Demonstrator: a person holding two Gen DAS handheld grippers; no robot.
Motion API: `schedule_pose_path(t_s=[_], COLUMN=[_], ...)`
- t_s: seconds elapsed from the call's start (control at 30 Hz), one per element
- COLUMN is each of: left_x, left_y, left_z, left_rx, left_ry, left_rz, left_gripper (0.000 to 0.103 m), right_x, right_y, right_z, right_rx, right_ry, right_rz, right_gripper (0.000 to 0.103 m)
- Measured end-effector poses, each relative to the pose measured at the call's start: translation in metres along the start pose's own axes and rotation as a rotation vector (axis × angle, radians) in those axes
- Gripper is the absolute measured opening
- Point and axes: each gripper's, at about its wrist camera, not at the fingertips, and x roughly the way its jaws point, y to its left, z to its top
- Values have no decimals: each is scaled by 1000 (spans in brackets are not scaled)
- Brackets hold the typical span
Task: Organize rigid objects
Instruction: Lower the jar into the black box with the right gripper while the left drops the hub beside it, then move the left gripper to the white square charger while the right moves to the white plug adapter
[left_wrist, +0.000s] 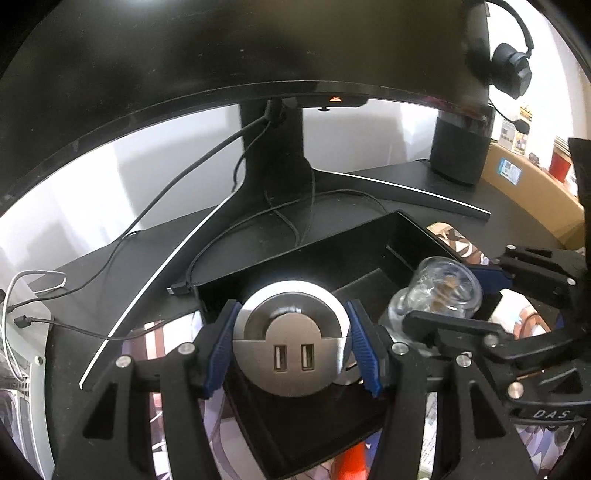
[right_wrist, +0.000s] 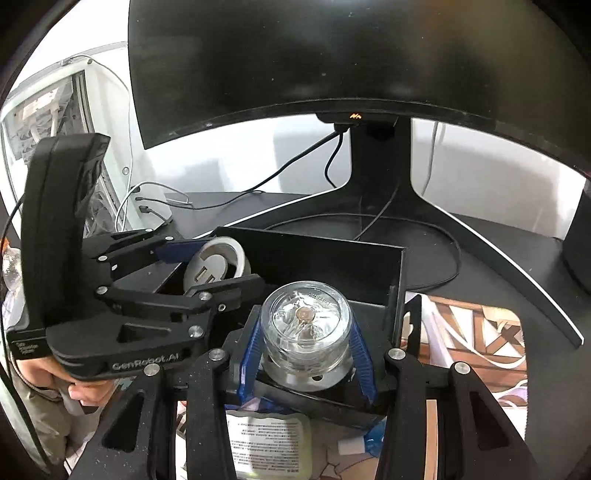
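Observation:
My left gripper (left_wrist: 291, 350) is shut on a round silver USB hub (left_wrist: 291, 343) with two USB ports, held over the black tray (left_wrist: 332, 254). My right gripper (right_wrist: 306, 350) is shut on a clear glass jar (right_wrist: 304, 328), held over the same tray's (right_wrist: 332, 258) near right part. In the left wrist view the jar (left_wrist: 436, 295) and the right gripper (left_wrist: 480, 302) sit to the right of the hub. In the right wrist view the left gripper (right_wrist: 192, 273) holds the hub (right_wrist: 218, 266) at the tray's left end.
A curved monitor (left_wrist: 221, 55) on a V-shaped stand (left_wrist: 273, 166) stands behind the tray, with cables (left_wrist: 184, 184) trailing on the black desk. A dark speaker (left_wrist: 461, 147) and headphones (left_wrist: 513, 70) stand at the back right. A printed mat (right_wrist: 472, 332) and a labelled packet (right_wrist: 266, 443) lie near the tray.

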Motion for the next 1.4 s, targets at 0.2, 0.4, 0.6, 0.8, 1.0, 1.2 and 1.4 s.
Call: schedule_pose_path(t_s=[0.2, 0.4, 0.6, 0.8, 1.0, 1.2, 1.4], left_x=[-5, -47, -110, -162, -184, -164, -136], left_y=[0, 3, -3, -12, -13, -24, -30], left_z=[1, -1, -19, -37, -52, -69, -100], left_rx=[-7, -71, -119, -121, -158, -140, -182], left_ry=[-15, -138, -263, -366, -377, -228, -62], left_rz=[14, 10, 3, 28, 49, 56, -2], left_gripper=[59, 67, 79, 88, 90, 90, 90], right_x=[-9, -39, -86, -135, -170, -166, -145], right_y=[2, 2, 8, 12, 18, 22, 31], right_z=[0, 2, -4, -17, -30, -37, -52], right_rx=[11, 10, -25, -54, -61, -89, -134], right_ry=[-21, -104, -208, -313, -367, -278, -110], right_rz=[10, 31, 76, 85, 78, 136, 196], right_gripper=[45, 45, 45, 54, 74, 75, 75])
